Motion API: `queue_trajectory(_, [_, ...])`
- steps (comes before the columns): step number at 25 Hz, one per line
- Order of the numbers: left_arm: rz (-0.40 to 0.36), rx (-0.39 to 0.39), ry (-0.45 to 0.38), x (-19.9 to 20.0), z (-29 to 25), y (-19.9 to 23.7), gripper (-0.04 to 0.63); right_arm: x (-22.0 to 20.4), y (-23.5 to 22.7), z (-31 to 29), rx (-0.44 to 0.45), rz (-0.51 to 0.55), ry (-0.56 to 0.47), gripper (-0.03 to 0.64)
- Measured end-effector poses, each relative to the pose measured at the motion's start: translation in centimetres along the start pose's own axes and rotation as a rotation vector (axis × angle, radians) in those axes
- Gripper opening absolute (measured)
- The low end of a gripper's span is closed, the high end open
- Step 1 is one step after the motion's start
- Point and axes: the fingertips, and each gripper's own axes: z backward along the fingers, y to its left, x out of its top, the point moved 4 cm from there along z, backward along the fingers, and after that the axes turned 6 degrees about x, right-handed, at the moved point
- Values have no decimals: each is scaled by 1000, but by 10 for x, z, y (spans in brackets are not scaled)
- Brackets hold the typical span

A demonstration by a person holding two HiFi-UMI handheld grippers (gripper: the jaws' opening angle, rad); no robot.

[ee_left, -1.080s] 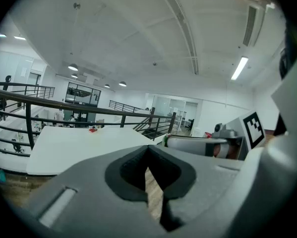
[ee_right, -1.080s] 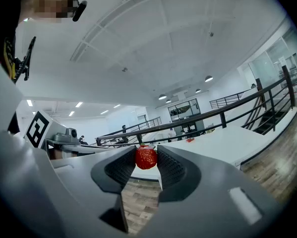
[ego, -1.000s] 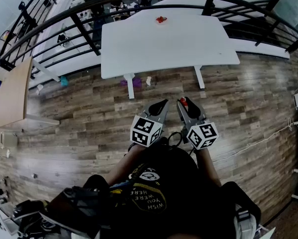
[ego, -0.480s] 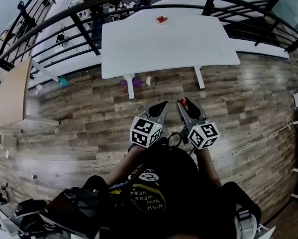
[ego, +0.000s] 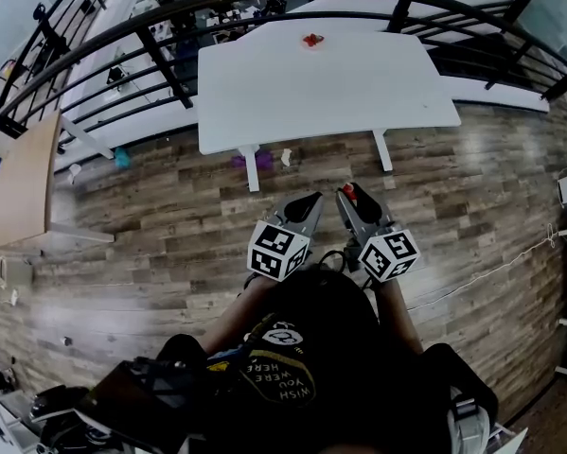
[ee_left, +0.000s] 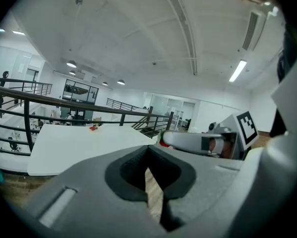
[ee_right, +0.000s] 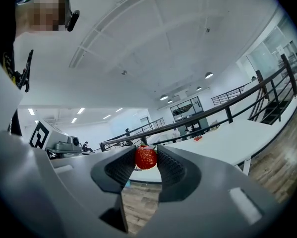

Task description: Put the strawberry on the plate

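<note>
A red strawberry (ee_right: 146,157) sits pinched between the tips of my right gripper (ee_right: 146,159), which is shut on it. From the head view, the strawberry (ego: 350,193) shows at the tip of the right gripper (ego: 351,199), held close to the person's body above the wooden floor. Beside it, my left gripper (ego: 309,202) has its jaws together with nothing between them, as the left gripper view (ee_left: 148,168) confirms. Far ahead stands a white table (ego: 330,88) with a small red thing (ego: 311,39) near its far edge. It is too small to tell whether that is a plate.
A black railing (ego: 160,60) runs behind and beside the table. Small purple and white items (ego: 256,158) lie on the floor under the table's front edge. A wooden board (ego: 23,173) is at the left. A thin cable (ego: 491,272) crosses the floor at the right.
The table has shifted slightly right and down in the head view. Both grippers keep the same pose, with the strawberry still held.
</note>
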Motion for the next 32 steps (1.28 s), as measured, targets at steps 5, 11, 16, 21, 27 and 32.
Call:
queue_trajectory(5, [8,-24,21,-8,-3,7,3,-5,2,-5,-19,-17,4,138])
queue_trajectory(11, [43,-14,42,-12,-17,19,2,-11,-18,-16,-34,-73,25,138])
queue_trajectory(16, [37,-24,29,16,-66,30,3,16,-59,-37,-17,-15,20,138])
queue_trajectory(21, [4,-6,12,37,-107,29,3,36,-96,-46,8,0,13,137])
queue_trajectory(27, [2,18,-4,57,-152,35,3,61,-137,-61,45,8,2,138])
queue_trajectory(32, [38,56,19,51,-179,38,3,62,-157,-63,89,5,31,137])
